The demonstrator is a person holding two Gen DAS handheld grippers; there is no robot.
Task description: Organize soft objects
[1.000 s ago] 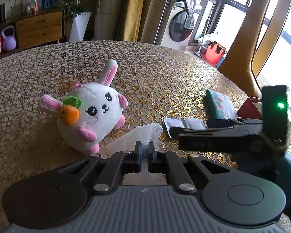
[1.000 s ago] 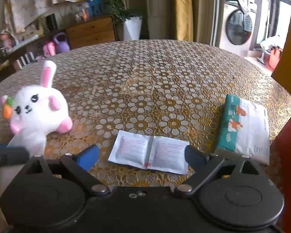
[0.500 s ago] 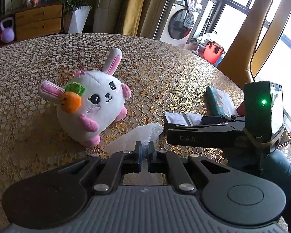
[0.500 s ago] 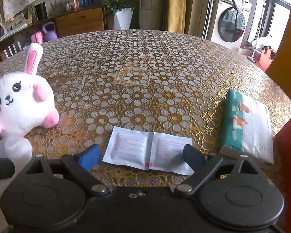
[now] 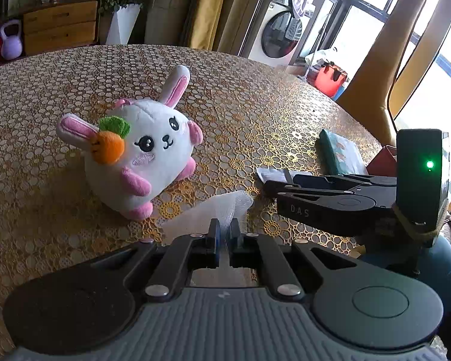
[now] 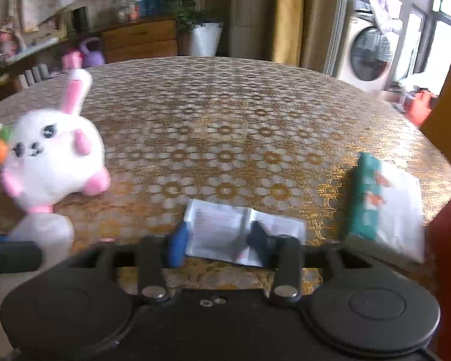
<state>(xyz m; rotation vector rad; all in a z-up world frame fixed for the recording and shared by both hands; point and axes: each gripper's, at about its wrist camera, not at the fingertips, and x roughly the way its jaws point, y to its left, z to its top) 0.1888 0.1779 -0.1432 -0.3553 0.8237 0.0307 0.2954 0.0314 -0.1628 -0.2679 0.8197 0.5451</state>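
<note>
Closing on the joined pair of white sachets at the near edge of the table: right gripper jaws just narrowed from wide apart, left sachet between them, creased at the seam; pad contact not clear through blur. Clamped on the white gauze: left gripper, fingers together, cloth draped forward onto the tabletop. Implies a second soft item about to be secured; lift likely next. Resting farther in, toward the left edge: plush rabbit. Lying toward the right edge: tissue pack, untouched.
</note>
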